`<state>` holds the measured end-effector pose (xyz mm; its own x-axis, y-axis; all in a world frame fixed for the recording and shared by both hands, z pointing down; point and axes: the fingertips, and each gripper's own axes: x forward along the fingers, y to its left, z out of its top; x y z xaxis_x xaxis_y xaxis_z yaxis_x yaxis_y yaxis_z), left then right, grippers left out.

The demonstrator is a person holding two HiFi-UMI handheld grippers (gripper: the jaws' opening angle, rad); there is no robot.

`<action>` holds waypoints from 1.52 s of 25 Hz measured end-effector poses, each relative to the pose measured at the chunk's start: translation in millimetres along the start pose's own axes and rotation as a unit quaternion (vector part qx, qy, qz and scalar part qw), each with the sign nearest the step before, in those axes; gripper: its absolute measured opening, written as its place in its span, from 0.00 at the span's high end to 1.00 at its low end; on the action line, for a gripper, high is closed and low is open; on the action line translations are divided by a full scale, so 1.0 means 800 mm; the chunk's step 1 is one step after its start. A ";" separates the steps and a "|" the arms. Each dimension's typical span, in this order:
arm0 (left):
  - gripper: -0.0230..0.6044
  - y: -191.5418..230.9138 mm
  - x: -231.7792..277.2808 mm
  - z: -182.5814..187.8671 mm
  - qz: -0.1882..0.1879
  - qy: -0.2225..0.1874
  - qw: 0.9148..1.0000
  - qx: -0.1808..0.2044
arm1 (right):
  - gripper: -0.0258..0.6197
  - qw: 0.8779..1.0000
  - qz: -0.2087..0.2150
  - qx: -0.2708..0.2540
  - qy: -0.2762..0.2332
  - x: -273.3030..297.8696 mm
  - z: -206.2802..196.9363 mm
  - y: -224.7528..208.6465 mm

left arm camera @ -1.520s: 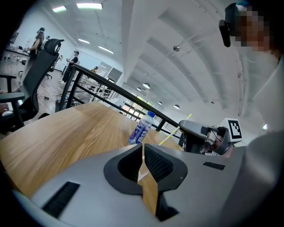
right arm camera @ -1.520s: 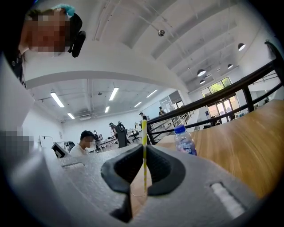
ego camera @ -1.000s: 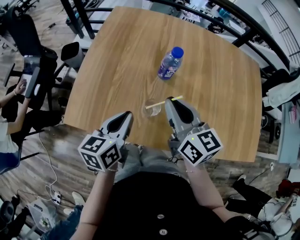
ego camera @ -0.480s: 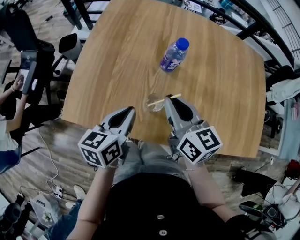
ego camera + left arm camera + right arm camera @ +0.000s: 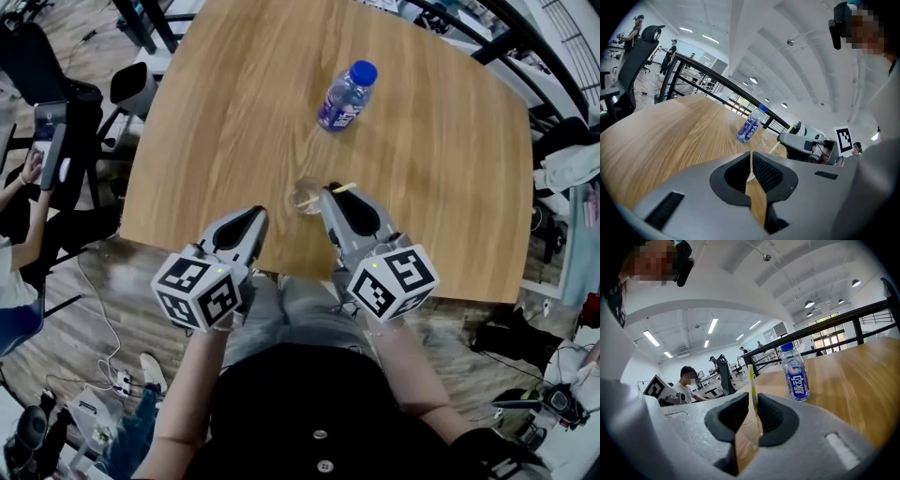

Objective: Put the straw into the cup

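Yellow straw (image 5: 343, 187): lower end seemingly inside clear cup (image 5: 302, 193), leaning toward right gripper (image 5: 329, 193) | right gripper: jaws opening, straw loose between them, likely releasing it | left gripper (image 5: 257, 217): jaws together, empty, parked near cup, unneeded

- Far half of the bench (image 5: 234, 103) is wide open. Only a bottle (image 5: 345, 97) stands out there, well apart from the cup (image 5: 305, 197).
- Near the front edge it's tight: the right claw (image 5: 328, 192) sits just beside the cup, jaws opening, with the straw (image 5: 343, 187) between them.
- The left claw (image 5: 257, 216) is near the cup's other side, with a strip of bare wood between.
- A dark railing (image 5: 487, 42) runs past the far edge.
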<state>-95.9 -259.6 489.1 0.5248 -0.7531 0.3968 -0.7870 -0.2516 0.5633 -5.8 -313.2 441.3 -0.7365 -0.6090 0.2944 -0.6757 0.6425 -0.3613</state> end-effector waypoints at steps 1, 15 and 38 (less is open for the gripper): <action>0.92 -0.001 0.001 0.000 -0.001 0.001 1.000 0.001 | 0.87 1.000 -0.001 0.002 0.001 0.000 -0.001 -0.001; 0.92 -0.011 -0.009 0.019 -0.012 -0.016 1.000 0.011 | 0.74 0.999 -0.031 0.009 -0.030 -0.012 0.016 -0.007; 0.92 -0.087 -0.021 0.075 -0.095 -0.054 0.989 0.101 | 0.76 0.990 -0.014 -0.016 -0.142 -0.078 0.103 0.038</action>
<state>-69.3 -265.6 399.6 0.6399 -0.7389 0.2112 -0.7320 -0.5024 0.4602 22.5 -294.1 339.1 -0.6821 -0.7301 0.0422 -0.7002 0.6352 -0.3259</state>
